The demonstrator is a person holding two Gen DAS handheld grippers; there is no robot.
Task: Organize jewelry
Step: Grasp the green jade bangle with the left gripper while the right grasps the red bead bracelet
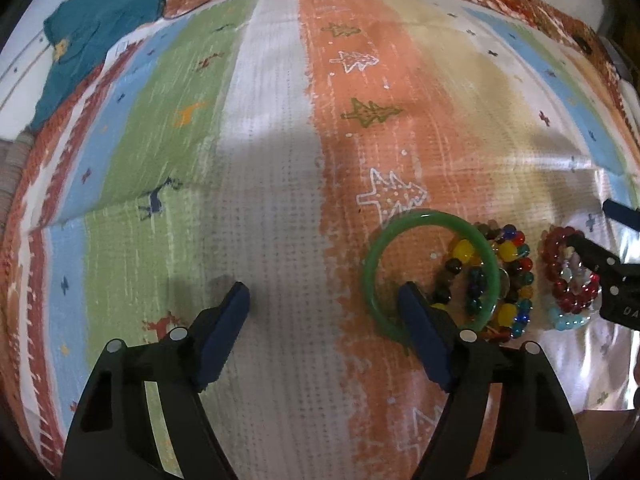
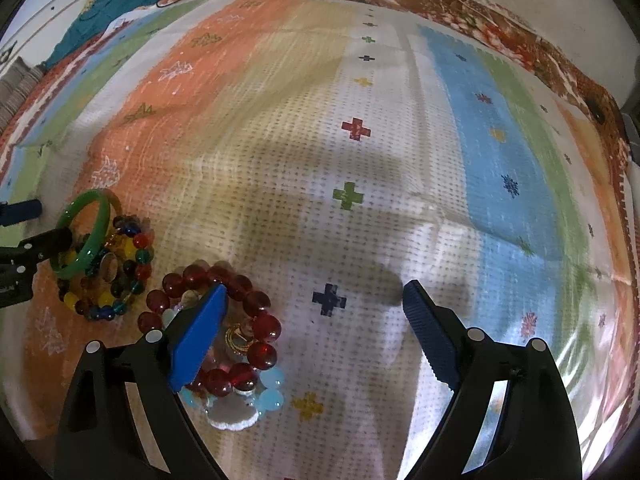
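The jewelry lies on a woven mat [image 1: 280, 208] printed in broad stripes of green, white, orange, cream and blue, dotted with small trees, crosses and animals; its weave shows as a fine grid of dimples. A smooth, glossy green bangle [image 1: 430, 272] leans tilted on a pile of multicolored beaded bracelets [image 1: 516, 280] (round glass-like beads in yellow, red, blue, dark brown), resting on the orange stripe. Just beside that pile, on the white part of the mat, sits a red bead bracelet [image 2: 248, 320] of large translucent spheres, stacked over pale blue beads [image 2: 272, 392] and a white scalloped cloth piece [image 2: 234, 416].

The left tongs [image 1: 324, 300] are spread wide, their ribbed blue pads low over the mat; one pad reaches inside the green bangle's ring, the other stands over the white stripe. The right tongs [image 2: 314, 300] are also spread wide, holding nothing; one flat blue pad covers part of the red bead bracelet, the other hangs over the bare white stripe.

A teal cloth [image 1: 100, 36] lies crumpled beyond the mat's far left corner.
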